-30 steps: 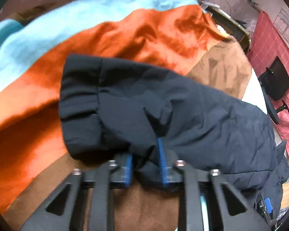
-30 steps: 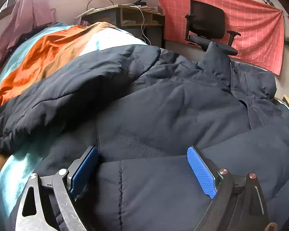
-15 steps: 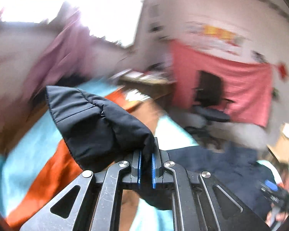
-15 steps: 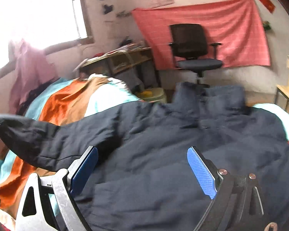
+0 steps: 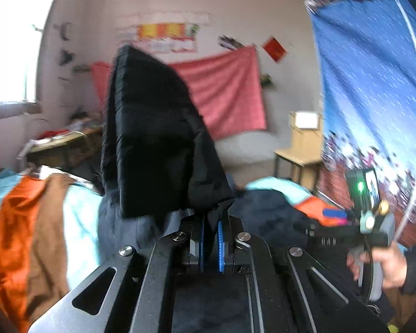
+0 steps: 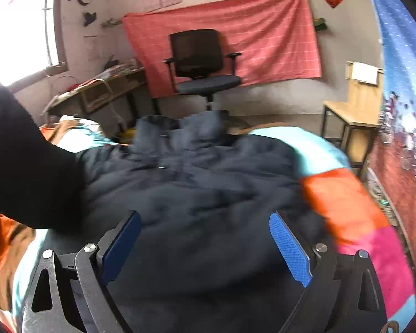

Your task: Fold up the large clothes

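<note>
A large dark navy padded jacket [image 6: 197, 194] lies spread on the bed, collar toward the far end. My left gripper [image 5: 210, 236] is shut on the jacket's sleeve [image 5: 152, 138], which stands raised with the ribbed cuff at the top. The lifted sleeve also shows as a dark mass at the left of the right wrist view [image 6: 27, 172]. My right gripper [image 6: 205, 247] is open and empty, hovering just above the jacket's lower body. It also shows in the left wrist view [image 5: 335, 213], held in a hand.
The bed has an orange, brown, light blue and pink striped cover [image 6: 344, 199]. Beyond the bed stand a black office chair [image 6: 199, 66], a cluttered desk [image 6: 102, 88] on the left and a wooden chair [image 6: 352, 111] on the right. A blue patterned curtain [image 5: 368, 83] hangs at the right.
My left gripper has lifted the sleeve off the bed and swung it up and over toward the jacket body. The right gripper has risen a little and stayed open.
</note>
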`<state>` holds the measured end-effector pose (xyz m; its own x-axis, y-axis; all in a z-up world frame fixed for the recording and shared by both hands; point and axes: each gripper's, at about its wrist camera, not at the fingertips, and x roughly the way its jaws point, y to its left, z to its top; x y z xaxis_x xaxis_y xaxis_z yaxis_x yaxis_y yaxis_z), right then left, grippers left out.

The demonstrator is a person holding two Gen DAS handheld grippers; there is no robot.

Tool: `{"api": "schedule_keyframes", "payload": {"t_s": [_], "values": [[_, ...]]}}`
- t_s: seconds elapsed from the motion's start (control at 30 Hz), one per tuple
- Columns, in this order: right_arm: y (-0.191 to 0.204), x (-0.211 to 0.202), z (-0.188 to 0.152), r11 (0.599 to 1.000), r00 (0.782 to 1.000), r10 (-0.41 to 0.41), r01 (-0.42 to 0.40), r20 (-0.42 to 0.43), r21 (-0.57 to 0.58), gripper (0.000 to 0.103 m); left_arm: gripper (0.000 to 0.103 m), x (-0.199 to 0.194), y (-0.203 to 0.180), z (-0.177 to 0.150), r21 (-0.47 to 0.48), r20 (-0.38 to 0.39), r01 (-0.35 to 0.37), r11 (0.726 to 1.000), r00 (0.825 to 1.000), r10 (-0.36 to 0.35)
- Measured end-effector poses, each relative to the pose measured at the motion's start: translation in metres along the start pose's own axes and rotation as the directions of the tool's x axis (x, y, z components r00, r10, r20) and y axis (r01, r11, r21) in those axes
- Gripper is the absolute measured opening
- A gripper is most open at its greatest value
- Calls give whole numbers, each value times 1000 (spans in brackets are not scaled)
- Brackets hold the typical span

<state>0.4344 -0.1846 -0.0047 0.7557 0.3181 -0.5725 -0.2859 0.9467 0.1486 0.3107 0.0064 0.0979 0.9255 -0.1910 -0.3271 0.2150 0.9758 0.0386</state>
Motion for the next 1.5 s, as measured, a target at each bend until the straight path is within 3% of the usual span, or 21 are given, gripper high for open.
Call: {"api": "schedule_keyframes", "payload": {"t_s": [0.1,0.2,0.4,0.5,0.57,0.63,0.73,0.77,0.83,0.93,1.0,1.13,1.2,1.23,1.27,1.33,1.4,1.47,1.5], "values": [[-34,-9,-4,998,999,-44,44,-15,34,94,5,29,-21,-10,13,-86,64,998,994,-62],[-63,-14,-9,994,998,-60,63,-34,84,94,5,60,-39,-22,15,-184,109,994,977,-104],[-92,-9,-14,988,996,3,10,-87,152,94,9,87,-60,-38,-102,-315,153,983,932,-178],[-105,-2,-18,970,989,95,-66,-113,232,94,25,85,-54,-46,-163,-350,186,969,907,-233],[-110,1,-22,955,983,133,-92,-128,281,94,55,78,-54,-48,-170,-357,207,964,898,-256],[-114,5,-25,934,974,180,-126,-137,333,94,69,71,-53,-45,-159,-336,211,965,907,-254],[-121,9,-32,876,951,280,-197,-129,441,94,74,56,-45,-41,-180,-291,228,957,917,-273],[-125,10,-35,847,941,318,-225,-119,482,94,75,54,-42,-42,-191,-287,224,956,918,-273],[-136,15,-45,748,907,413,-284,-85,600,94,75,49,-30,-46,-219,-281,195,956,926,-253],[-139,18,-54,667,876,478,-316,-62,675,94,76,43,-6,-52,-239,-294,84,967,943,-155],[-135,19,-58,662,861,503,-322,-82,677,94,76,42,14,-60,-252,-324,2,968,942,-86],[-112,16,-59,729,846,512,-337,-148,596,93,76,37,59,-77,-324,-378,-138,936,926,5],[-98,12,-57,775,857,483,-325,-176,542,82,76,30,77,-82,-349,-388,-180,920,921,34],[-92,12,-56,790,857,477,-323,-194,521,71,76,27,83,-84,-355,-392,-196,914,919,45],[-86,15,-55,801,856,470,-312,-214,511,51,76,24,89,-86,-361,-395,-212,908,917,57],[-80,18,-57,818,863,439,-269,-250,508,37,76,18,99,-87,-366,-401,-235,900,913,75],[-81,19,-59,809,860,433,-239,-269,537,26,76,13,106,-87,-371,-402,-248,895,911,86],[-86,17,-58,771,855,457,-242,-245,589,9,76,10,112,-88,-369,-403,-260,892,910,98],[-88,14,-55,760,856,463,-248,-232,602,8,76,8,114,-88,-367,-403,-264,892,909,103]]}}
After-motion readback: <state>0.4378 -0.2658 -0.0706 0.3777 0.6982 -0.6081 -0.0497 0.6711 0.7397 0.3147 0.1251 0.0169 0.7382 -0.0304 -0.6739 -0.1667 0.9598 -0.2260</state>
